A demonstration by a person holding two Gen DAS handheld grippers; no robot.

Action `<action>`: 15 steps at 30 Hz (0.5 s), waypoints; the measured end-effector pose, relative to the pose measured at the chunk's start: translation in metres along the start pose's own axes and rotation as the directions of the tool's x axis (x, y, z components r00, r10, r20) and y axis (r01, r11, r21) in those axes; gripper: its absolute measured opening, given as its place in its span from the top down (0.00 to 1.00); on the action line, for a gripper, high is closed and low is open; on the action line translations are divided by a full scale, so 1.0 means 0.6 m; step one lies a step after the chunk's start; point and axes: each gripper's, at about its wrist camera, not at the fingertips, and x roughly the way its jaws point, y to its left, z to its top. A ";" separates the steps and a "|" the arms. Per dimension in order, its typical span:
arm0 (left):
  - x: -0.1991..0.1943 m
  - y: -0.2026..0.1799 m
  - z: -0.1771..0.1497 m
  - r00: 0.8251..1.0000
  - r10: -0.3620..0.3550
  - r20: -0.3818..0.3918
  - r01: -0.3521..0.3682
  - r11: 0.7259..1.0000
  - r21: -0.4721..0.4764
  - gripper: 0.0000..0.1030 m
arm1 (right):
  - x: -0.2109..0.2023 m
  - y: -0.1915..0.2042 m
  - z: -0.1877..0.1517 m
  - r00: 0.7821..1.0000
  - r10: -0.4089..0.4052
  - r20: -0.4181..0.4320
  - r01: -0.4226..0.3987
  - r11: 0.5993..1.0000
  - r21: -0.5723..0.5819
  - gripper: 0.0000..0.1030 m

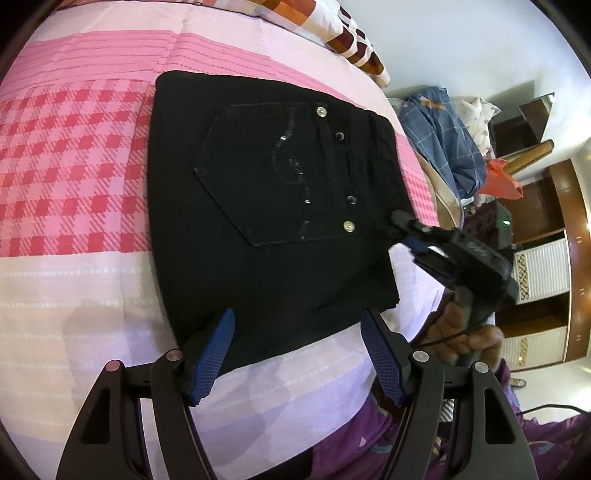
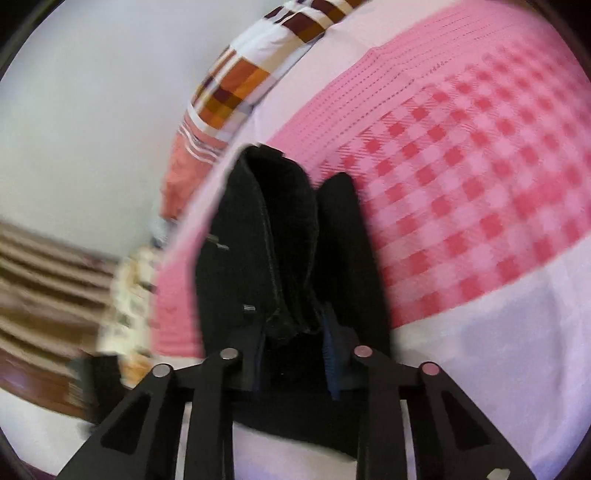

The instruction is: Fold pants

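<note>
The black pants (image 1: 266,192) lie folded into a compact rectangle on the pink checked bedsheet (image 1: 74,166), back pocket and metal studs facing up. My left gripper (image 1: 299,325) is open, its blue pads hovering over the pants' near edge, holding nothing. My right gripper (image 1: 406,232) reaches in from the right at the waistband edge. In the right wrist view the right gripper (image 2: 291,332) has its fingers closed on a raised fold of the black pants (image 2: 280,236); the view is motion-blurred.
A brown, orange and white checked pillow (image 1: 347,33) lies at the bed's far end. Beside the bed are piled clothes (image 1: 443,140), an orange cloth (image 1: 498,177) and wooden cabinets (image 1: 546,258). Purple clothing (image 1: 369,443) is at the near edge.
</note>
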 end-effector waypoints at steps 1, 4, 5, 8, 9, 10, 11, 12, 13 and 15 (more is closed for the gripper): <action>-0.004 0.004 0.001 1.000 0.005 0.000 -0.005 1.000 -0.002 0.31 | -0.013 0.000 -0.002 0.997 0.072 0.006 -0.072 0.995 0.065 0.78; -0.026 0.010 0.006 0.999 0.017 0.032 -0.016 1.000 -0.004 0.31 | -0.044 -0.002 -0.017 0.990 0.135 0.039 -0.140 0.979 0.148 0.79; -0.037 0.014 0.009 0.998 0.018 0.054 -0.018 1.000 -0.007 0.31 | -0.053 -0.013 -0.028 0.990 0.132 0.051 -0.139 0.975 0.175 0.79; -0.054 0.029 0.015 0.995 0.022 0.097 -0.020 1.000 -0.022 0.25 | -0.041 -0.091 -0.065 0.995 0.097 0.030 -0.102 0.946 0.309 0.79; -0.052 0.037 0.018 0.995 0.028 0.096 -0.025 0.999 -0.033 0.25 | -0.027 -0.128 -0.082 0.995 0.100 0.021 -0.101 0.924 0.370 0.80; -0.050 0.041 0.019 0.995 0.027 0.091 -0.024 0.999 -0.039 0.25 | -0.022 -0.138 -0.085 0.994 0.109 0.022 -0.109 0.919 0.378 0.80; -0.046 0.048 0.020 0.996 0.028 0.083 -0.024 0.999 -0.048 0.25 | -0.020 -0.142 -0.085 0.992 0.125 0.029 -0.127 0.916 0.382 0.80; -0.043 0.052 0.020 0.996 0.032 0.077 -0.027 0.998 -0.056 0.25 | -0.022 -0.134 -0.080 0.992 0.126 0.024 -0.126 0.919 0.372 0.79; -0.039 0.055 0.020 0.997 0.035 0.072 -0.030 0.998 -0.061 0.25 | -0.025 -0.124 -0.076 0.990 0.142 0.023 -0.141 0.920 0.365 0.79; -0.038 0.053 0.019 0.997 0.033 0.063 -0.029 0.998 -0.055 0.25 | -0.036 -0.107 -0.072 0.983 0.179 0.033 -0.178 0.912 0.370 0.79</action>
